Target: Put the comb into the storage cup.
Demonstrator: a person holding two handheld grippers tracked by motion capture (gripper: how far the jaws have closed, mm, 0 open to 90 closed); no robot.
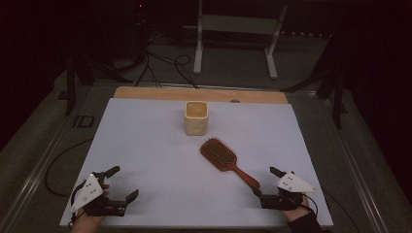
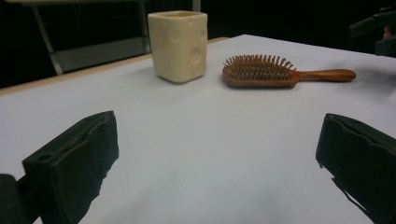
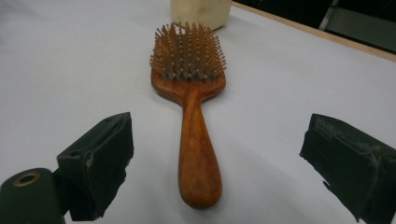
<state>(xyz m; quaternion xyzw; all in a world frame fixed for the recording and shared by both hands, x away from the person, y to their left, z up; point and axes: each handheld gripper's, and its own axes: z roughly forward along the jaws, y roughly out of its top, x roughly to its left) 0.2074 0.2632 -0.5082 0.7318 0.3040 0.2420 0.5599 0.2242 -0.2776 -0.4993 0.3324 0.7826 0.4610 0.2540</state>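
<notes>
High view: a wooden hairbrush [image 1: 226, 160] lies bristles-up on the white table cover [image 1: 155, 145], head toward the middle, handle running down toward the near right corner. A cream square cup [image 1: 196, 117] stands upright behind it, near the brush head but apart from it, and looks empty from above. The left gripper [image 1: 122, 183] sits low at the near left edge, jaws spread, nothing between them, well apart from both objects. The right gripper [image 1: 266, 181] sits at the near right, jaws spread, just beside the end of the handle.

Left gripper view: both black jaws stand wide at the bottom corners with bare table cover between. Cup [image 2: 178, 45] and hairbrush [image 2: 271, 72] lie farther off, side by side and not touching. The other gripper [image 2: 376, 32] shows dark at the top right edge.

Right gripper view: the handle of the hairbrush [image 3: 194, 116] points straight at the camera, its rounded end lying between the two spread jaws; neither pad touches the wood. The base of the cup [image 3: 201, 11] shows beyond the bristles.

Judgement: the work appears to be at its start. Nothing is gripped or lifted. The right gripper is lined up on the handle, so the approach looks about done. Closing, lifting, and likely carrying the brush to the cup all remain.
</notes>
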